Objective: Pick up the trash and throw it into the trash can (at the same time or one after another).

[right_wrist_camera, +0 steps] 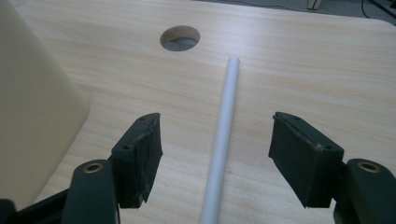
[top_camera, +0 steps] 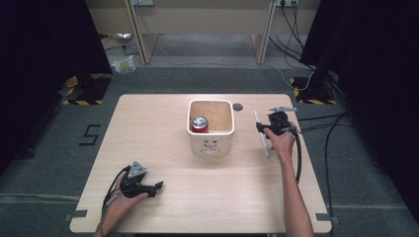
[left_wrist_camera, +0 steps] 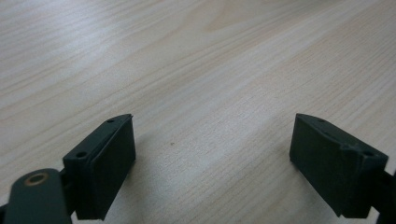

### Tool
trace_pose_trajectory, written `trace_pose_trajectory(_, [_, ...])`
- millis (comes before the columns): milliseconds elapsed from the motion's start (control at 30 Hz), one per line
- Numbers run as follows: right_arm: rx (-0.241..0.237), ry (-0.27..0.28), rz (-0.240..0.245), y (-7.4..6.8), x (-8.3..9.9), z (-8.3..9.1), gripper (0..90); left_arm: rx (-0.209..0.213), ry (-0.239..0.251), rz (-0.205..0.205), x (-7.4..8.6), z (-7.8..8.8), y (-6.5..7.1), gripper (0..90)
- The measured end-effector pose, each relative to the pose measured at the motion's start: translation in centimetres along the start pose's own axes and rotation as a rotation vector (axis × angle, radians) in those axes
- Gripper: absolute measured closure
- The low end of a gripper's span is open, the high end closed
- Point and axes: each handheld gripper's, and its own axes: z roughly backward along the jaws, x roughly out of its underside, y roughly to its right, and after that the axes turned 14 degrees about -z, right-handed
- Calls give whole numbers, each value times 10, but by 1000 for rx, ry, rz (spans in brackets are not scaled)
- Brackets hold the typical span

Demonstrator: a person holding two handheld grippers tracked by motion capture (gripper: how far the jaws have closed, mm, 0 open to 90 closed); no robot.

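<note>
A thin white rod (top_camera: 265, 145) lies on the wooden table (top_camera: 163, 128), to the right of a cream square bin (top_camera: 211, 145). A red drink can (top_camera: 199, 124) stands inside the bin. My right gripper (top_camera: 260, 128) is low over the rod's far half. In the right gripper view the rod (right_wrist_camera: 223, 135) runs between the open jaws of the right gripper (right_wrist_camera: 215, 158), and neither pad touches it. My left gripper (top_camera: 158, 186) rests near the front left of the table. The left gripper (left_wrist_camera: 212, 163) is open, with bare wood between its jaws.
A round cable hole (top_camera: 237, 106) sits in the table behind the bin; the same hole (right_wrist_camera: 180, 38) lies beyond the rod's far end. The bin's wall (right_wrist_camera: 32, 116) stands close to the left jaw. Cables trail off the table's right edge.
</note>
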Motion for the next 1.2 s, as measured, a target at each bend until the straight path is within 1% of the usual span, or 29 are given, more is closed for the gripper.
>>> trace_pose_trajectory(267, [6,-5,-24,4,3,-7,360,0,2,0,0,0,0,135])
trace_pose_trajectory(367, [15,-12,-21,6,5,-10,364,0,0,0,0,0,0,135])
trace_pose_trajectory(433, [21,-22,-28,9,8,-14,375,0,1,0,0,0,0,135])
trace_pose_trajectory(567, [24,-28,-29,10,11,-16,393,-1,1,1,0,0,0,135])
trace_pose_trajectory(833, [29,-51,8,8,14,-22,442,-1,1,0,0,0,0,135])
trace_pose_trajectory(967, [39,-70,11,7,17,-26,480,-1,1,0,0,0,0,135])
trace_pose_trajectory(1000, [39,-70,11,7,17,-26,480,-1,3,0,0,0,0,135])
trace_pose_trajectory(1033, [43,-75,20,7,18,-26,503,0,0,0,0,0,0,135])
trace_pose_trajectory(1200, [46,-84,24,8,20,-27,545,0,0,0,0,0,0,135])
